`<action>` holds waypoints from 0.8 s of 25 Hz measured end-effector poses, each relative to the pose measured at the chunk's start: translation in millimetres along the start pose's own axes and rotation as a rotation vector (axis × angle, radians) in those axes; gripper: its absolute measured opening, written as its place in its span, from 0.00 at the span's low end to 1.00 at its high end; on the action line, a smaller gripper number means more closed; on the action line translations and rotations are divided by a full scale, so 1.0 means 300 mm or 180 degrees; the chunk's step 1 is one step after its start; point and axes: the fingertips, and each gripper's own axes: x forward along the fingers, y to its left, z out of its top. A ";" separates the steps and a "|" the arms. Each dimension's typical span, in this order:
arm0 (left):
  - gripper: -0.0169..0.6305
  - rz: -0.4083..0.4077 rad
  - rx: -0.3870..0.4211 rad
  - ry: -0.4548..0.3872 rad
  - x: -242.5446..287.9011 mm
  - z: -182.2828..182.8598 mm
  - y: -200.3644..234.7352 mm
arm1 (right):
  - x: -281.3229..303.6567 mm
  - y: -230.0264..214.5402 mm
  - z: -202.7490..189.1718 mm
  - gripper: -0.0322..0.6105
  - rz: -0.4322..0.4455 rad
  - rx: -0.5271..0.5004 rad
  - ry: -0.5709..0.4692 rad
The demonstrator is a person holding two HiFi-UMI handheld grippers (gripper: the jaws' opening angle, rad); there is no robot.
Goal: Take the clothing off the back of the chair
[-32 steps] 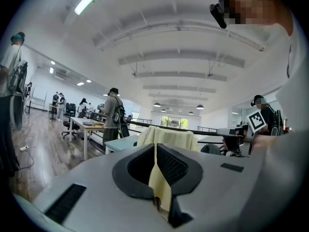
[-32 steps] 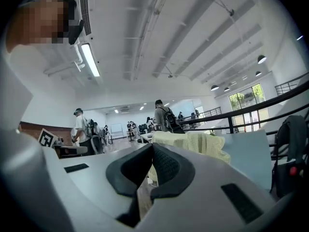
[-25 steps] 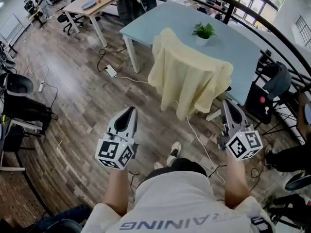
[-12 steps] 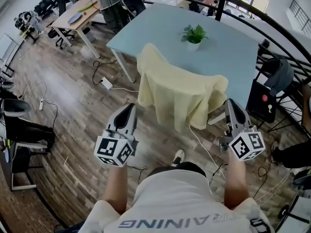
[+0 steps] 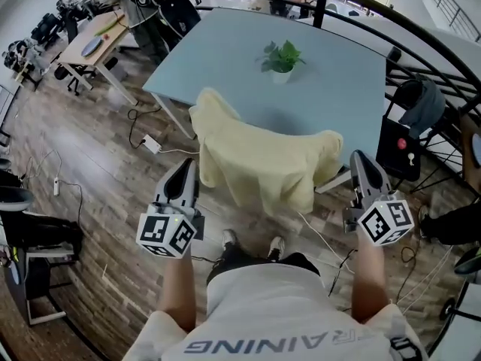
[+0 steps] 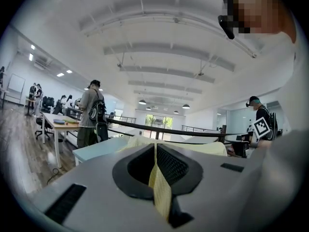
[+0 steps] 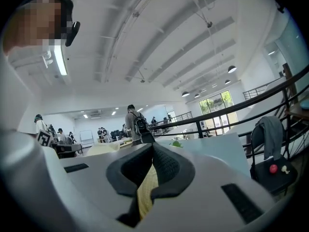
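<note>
Head view shows that the person has stepped closer during the last second. The yellow garment (image 5: pixel 263 160), draped over the chair back beside the blue table (image 5: pixel 338 74), now lies just ahead, between the left gripper (image 5: pixel 186 168) and the right gripper (image 5: pixel 359 161). Both grippers have their jaws pressed together and hold nothing. The approach seems almost finished, and the jaws must open before any grasp.
</note>
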 end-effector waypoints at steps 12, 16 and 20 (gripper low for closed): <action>0.09 -0.0716 -0.0139 0.0179 0.289 0.056 0.286 | 0.116 0.081 -0.034 0.09 -0.0801 -0.0122 -0.0010; 0.09 -0.0901 -0.0113 0.0310 0.349 0.048 0.330 | 0.093 0.086 -0.037 0.09 -0.1083 -0.0084 -0.0043; 0.09 -0.1135 -0.0159 0.0483 0.388 0.051 0.346 | 0.088 0.067 -0.052 0.09 -0.1093 0.0041 0.0171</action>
